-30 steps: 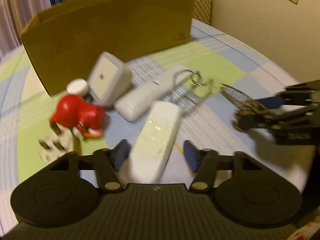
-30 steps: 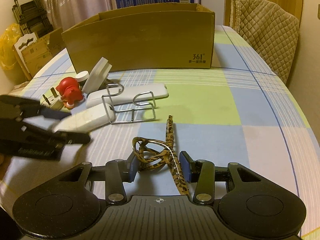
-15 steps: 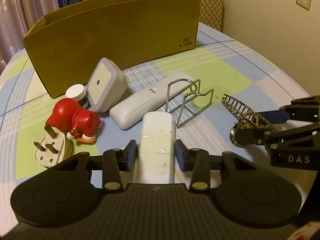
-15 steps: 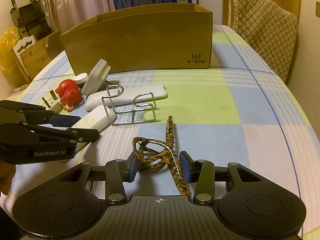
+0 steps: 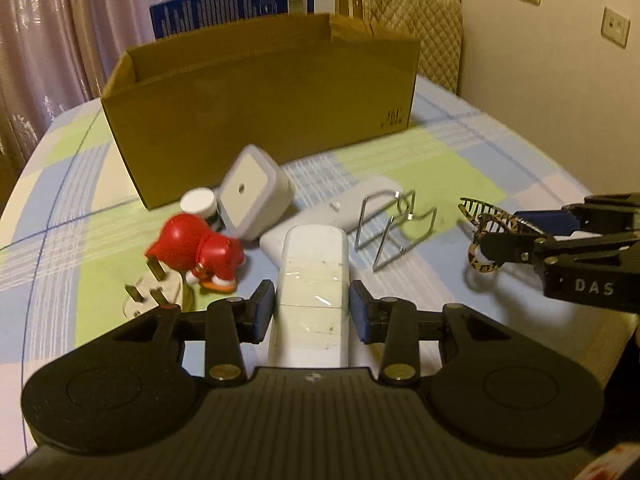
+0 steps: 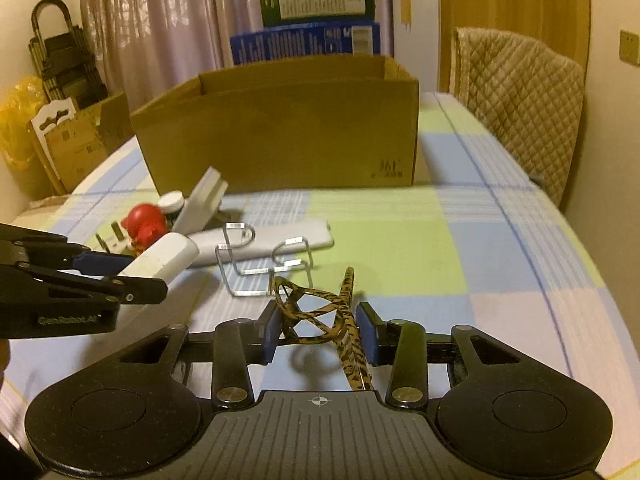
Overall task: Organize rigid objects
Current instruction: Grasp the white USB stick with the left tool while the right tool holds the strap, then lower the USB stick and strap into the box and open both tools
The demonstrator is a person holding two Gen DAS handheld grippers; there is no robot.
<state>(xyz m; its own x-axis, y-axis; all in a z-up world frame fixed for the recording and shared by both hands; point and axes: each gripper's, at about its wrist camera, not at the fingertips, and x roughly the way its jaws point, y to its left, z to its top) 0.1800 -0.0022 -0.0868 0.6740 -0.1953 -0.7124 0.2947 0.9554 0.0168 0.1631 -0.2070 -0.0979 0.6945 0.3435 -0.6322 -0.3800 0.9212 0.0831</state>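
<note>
My left gripper [image 5: 312,308] is shut on a long white remote [image 5: 314,280], pads pressed on both its sides, and holds it just above the table. The right wrist view shows that gripper [image 6: 120,276] and the remote [image 6: 168,258] at the left. My right gripper [image 6: 320,332] is closing tight on a leopard-print hair claw clip [image 6: 316,316], whose shadow falls on the cloth below. In the left wrist view the right gripper [image 5: 520,236] and the clip [image 5: 492,232] are at the right. An open cardboard box [image 5: 260,120] stands behind.
On the checked tablecloth lie a red figurine [image 5: 196,248], a white plug [image 5: 152,300], a square white adapter [image 5: 252,192], a small white-capped jar [image 5: 198,202], a second white remote [image 5: 340,212] and a wire stand [image 5: 392,236]. A quilted chair [image 6: 520,100] stands at the far right.
My left jaws closed on the white remote and raised it off the table. My right gripper kept the hair clip and tipped upward a little.
</note>
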